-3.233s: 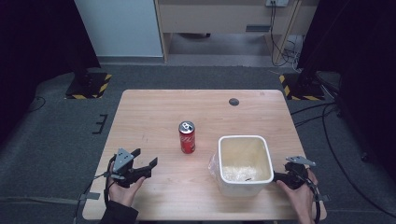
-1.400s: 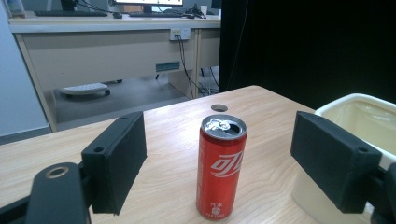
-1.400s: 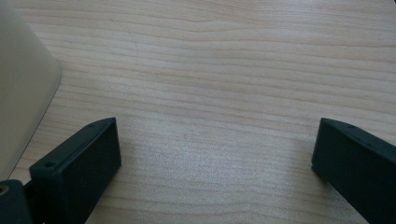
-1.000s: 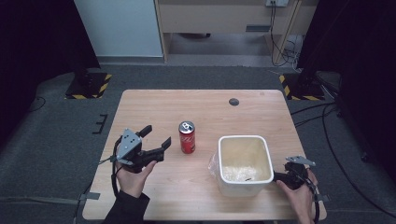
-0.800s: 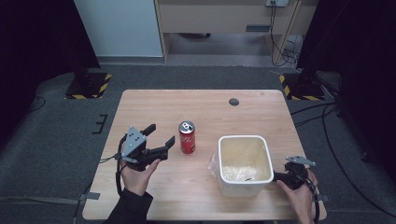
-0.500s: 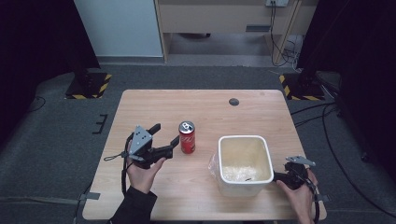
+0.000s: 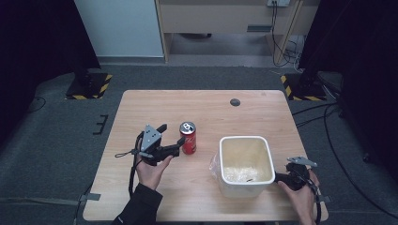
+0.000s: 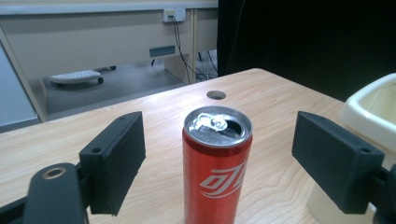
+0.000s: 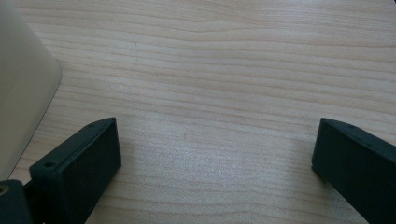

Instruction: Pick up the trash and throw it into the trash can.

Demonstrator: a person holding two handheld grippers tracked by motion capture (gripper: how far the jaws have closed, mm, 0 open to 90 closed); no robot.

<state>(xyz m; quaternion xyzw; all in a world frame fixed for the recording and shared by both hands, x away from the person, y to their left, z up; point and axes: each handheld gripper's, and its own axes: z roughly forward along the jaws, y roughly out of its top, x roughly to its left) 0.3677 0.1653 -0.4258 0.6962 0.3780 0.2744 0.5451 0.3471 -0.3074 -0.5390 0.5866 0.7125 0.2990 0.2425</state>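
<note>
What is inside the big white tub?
The white tub holds a crumpled bit of clear plastic on its floor, seen from the high view. Whatever lies under that plastic is covered, and the tub's near wall hides part of the bottom.

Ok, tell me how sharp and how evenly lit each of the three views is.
High view: table evenly lit, surroundings fall to black, detail soft. Left gripper view: red can crisp, its lid catching glare, background slightly soft. Right gripper view: wood grain sharp, near jaws a little blurred, white bin wall dull and shaded.
</note>
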